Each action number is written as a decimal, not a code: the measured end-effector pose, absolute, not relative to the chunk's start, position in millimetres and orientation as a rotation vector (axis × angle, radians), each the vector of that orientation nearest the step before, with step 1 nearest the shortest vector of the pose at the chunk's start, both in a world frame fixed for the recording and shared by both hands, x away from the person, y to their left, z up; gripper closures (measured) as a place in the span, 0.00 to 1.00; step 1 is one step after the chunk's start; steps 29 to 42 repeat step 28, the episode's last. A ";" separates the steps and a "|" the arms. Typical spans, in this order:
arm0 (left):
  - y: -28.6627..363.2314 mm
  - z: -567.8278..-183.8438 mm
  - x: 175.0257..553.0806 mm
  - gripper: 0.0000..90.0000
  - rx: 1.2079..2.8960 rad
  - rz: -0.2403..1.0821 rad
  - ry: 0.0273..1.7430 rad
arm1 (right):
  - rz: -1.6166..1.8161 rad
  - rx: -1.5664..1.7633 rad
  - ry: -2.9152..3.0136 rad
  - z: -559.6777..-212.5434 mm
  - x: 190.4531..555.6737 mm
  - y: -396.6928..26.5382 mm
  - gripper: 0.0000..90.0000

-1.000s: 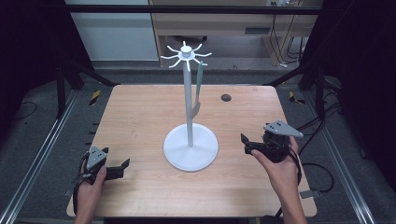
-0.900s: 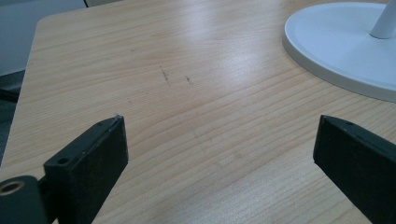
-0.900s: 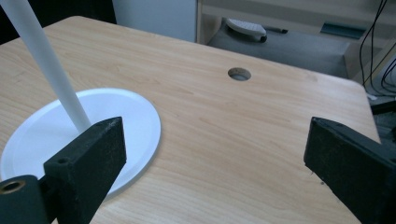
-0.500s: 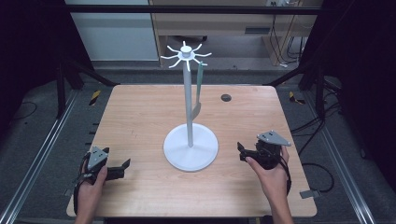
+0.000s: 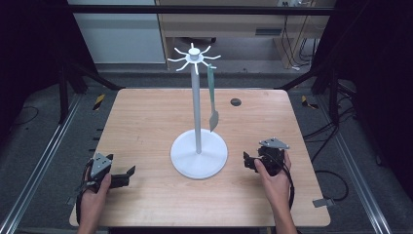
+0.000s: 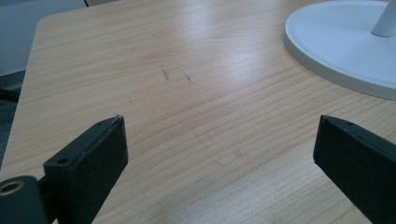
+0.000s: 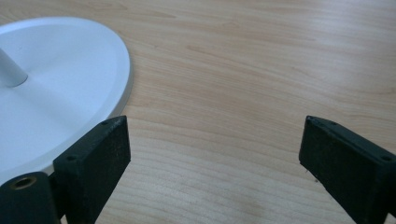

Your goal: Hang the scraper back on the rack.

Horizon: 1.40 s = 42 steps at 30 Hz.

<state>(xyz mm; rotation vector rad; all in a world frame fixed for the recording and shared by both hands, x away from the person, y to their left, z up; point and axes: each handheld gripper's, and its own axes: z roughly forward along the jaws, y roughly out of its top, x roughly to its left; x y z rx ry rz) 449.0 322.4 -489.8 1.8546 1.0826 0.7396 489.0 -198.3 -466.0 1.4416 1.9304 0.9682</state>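
Both tongs rest near the worktop's (image 5: 146, 117) front edge, the left tongs (image 5: 127, 173) and right tongs (image 5: 247, 161) released, jaws spread and empty. The stand (image 5: 198, 151) occupies the centre; a spatula (image 5: 213, 100) hangs from its top. Any approach should likely avoid tipping the stand.

We see a wooden table (image 5: 146, 122) carrying a white stand (image 5: 197, 146). A green spatula (image 5: 212, 97) hangs from its hooks. A dark round hole (image 5: 235, 102) lies beyond.
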 end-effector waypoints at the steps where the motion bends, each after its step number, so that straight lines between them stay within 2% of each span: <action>1: 322.4 -489.8 449.0 0.03 1.855 0.739 1.082 | 0.970 1.449 1.938 -467.3 489.5 -198.7 0.11; 20: 319.4 -489.7 449.9 0.03 1.859 0.737 1.073 | 1.051 1.429 1.901 -498.1 481.1 -216.2 0.11; 42: 317.8 -489.5 450.7 0.03 1.866 0.736 1.062 | 1.069 1.410 1.886 -495.1 475.9 -214.6 0.11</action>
